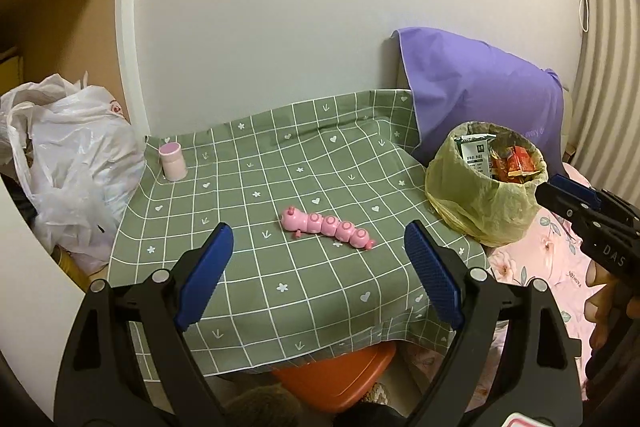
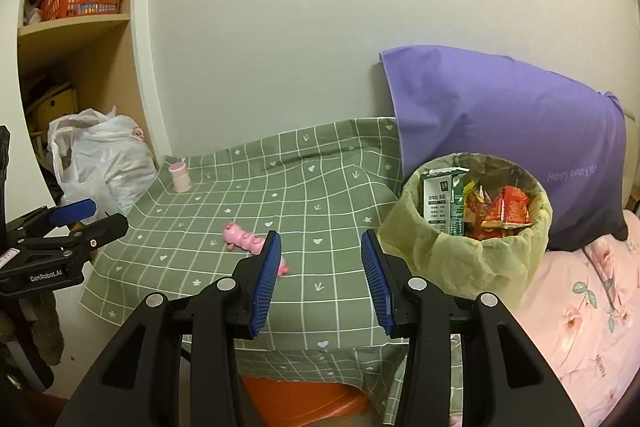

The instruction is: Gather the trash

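A small bin lined with a yellow bag stands at the table's right edge, filled with red and green wrappers; it also shows in the right wrist view. My left gripper is open and empty, above the table's front, facing a pink caterpillar toy. My right gripper is open and empty, just left of the bin. The right gripper also shows at the right edge of the left wrist view. The toy shows partly behind a right finger.
A green checked cloth covers the table. A pink cup stands at its far left corner. A white plastic bag lies left of the table, a purple pillow behind the bin, a pink floral bed on the right.
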A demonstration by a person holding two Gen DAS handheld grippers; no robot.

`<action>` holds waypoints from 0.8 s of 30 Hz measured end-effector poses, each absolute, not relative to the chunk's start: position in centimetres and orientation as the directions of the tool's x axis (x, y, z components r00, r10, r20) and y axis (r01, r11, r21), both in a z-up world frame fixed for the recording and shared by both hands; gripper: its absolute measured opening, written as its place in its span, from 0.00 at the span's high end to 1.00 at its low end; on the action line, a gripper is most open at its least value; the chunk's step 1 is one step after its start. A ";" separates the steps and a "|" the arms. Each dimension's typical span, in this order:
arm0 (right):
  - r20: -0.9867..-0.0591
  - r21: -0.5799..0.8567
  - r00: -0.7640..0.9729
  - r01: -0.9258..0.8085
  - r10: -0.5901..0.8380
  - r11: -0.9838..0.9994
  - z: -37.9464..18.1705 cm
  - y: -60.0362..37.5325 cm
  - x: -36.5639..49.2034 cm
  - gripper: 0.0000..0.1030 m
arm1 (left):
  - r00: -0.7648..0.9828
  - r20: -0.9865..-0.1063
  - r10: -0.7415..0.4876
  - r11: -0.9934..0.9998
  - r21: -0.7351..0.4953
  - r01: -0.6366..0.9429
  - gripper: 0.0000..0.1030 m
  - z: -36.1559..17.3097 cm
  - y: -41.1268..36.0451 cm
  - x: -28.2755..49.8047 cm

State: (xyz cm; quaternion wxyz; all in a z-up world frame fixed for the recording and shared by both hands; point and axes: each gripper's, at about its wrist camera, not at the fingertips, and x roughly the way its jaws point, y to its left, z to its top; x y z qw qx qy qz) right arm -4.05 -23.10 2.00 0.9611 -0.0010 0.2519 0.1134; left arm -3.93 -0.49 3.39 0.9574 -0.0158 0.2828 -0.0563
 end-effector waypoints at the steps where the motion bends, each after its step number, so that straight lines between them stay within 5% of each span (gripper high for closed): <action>1: -0.484 0.057 0.848 -0.218 0.218 0.974 2.0 -23.0 -4.2 0.61 | 0.836 -0.536 -0.115 0.993 -0.060 0.098 0.19 3.5 -0.4 -4.1; 24: -0.487 0.060 0.842 -0.232 0.231 0.971 2.0 -22.5 -4.4 0.61 | 0.852 -0.514 -0.103 0.995 -0.055 0.087 0.19 4.1 0.5 -4.4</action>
